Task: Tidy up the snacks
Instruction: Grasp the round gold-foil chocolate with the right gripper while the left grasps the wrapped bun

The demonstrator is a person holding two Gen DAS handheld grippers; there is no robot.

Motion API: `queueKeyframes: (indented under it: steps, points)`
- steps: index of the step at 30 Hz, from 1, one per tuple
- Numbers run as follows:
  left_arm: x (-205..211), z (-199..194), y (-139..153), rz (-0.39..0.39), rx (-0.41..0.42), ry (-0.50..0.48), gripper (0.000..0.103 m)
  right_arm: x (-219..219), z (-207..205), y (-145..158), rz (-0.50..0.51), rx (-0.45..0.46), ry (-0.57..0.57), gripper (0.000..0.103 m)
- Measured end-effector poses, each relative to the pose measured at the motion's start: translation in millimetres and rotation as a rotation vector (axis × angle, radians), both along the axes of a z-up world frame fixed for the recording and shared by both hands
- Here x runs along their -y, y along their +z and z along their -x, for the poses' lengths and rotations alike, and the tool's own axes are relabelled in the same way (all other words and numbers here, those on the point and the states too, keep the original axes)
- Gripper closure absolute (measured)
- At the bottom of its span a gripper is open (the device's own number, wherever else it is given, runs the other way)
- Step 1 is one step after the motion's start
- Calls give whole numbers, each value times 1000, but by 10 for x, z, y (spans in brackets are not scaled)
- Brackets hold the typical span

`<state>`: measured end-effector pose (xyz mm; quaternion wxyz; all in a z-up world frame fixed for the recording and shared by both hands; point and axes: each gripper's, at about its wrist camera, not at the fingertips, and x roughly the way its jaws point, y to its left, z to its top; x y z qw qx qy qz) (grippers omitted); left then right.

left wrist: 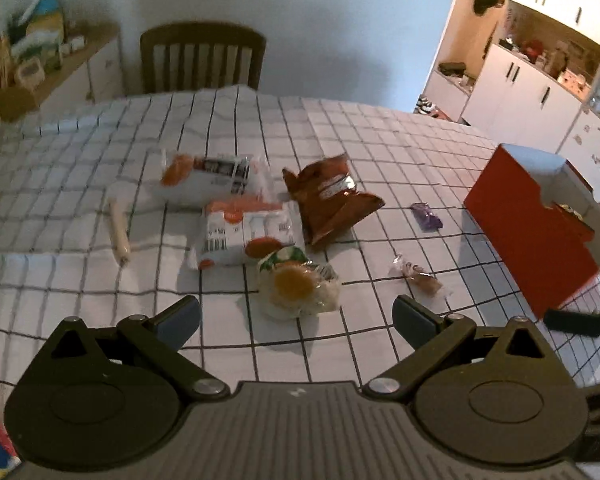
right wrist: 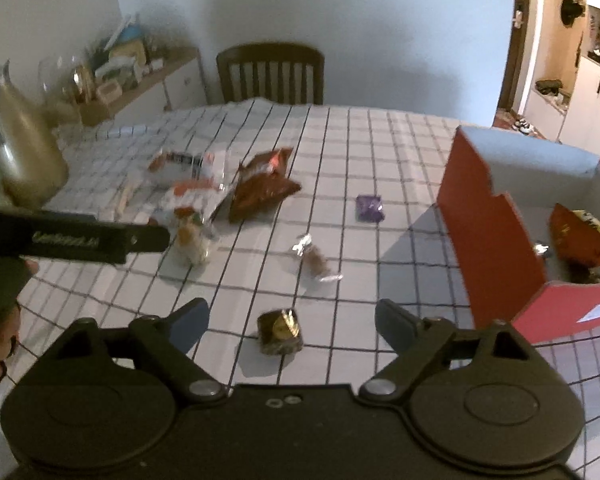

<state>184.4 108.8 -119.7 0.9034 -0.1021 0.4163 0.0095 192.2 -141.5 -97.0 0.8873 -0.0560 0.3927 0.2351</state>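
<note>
Snacks lie scattered on a table with a checked cloth [left wrist: 380,152]. My left gripper [left wrist: 296,315] is open just above the near edge of a clear bag holding a yellow-orange snack [left wrist: 296,286]. Behind it lie two white packets [left wrist: 244,232] [left wrist: 208,176], a brown chip bag [left wrist: 328,204], a purple wrapper [left wrist: 427,216], a wrapped candy [left wrist: 418,276] and a pale stick [left wrist: 118,232]. My right gripper [right wrist: 292,318] is open around a small dark gold-foil snack [right wrist: 280,332], pads apart from it. A red box [right wrist: 488,232] at the right holds a brown bag [right wrist: 580,236].
A wooden chair [right wrist: 270,72] stands at the table's far side. A gold jug [right wrist: 24,152] sits at the left of the table. A cluttered sideboard [left wrist: 52,64] runs along the left wall. A hand [right wrist: 0,344] holds the left gripper's body [right wrist: 100,240].
</note>
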Motion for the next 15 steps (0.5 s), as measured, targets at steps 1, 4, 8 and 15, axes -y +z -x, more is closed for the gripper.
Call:
queueKeyframes:
  steps: [1,4,8,15]
  points:
    - [-14,-36,-41,5,-11,9,0,-33,-14,-42,8,-8,5,16]
    - [-32,-151,-146,-6,-34,28,0,-101,-63,-148,21,-32,13,20]
    - [-55,-312,-258,7,-57,46,1,-172,-149,-286,36,-68,14,24]
    - [1,-529,-458,-10,-83,-8,14,-235,-213,-448,55,-105,19,37]
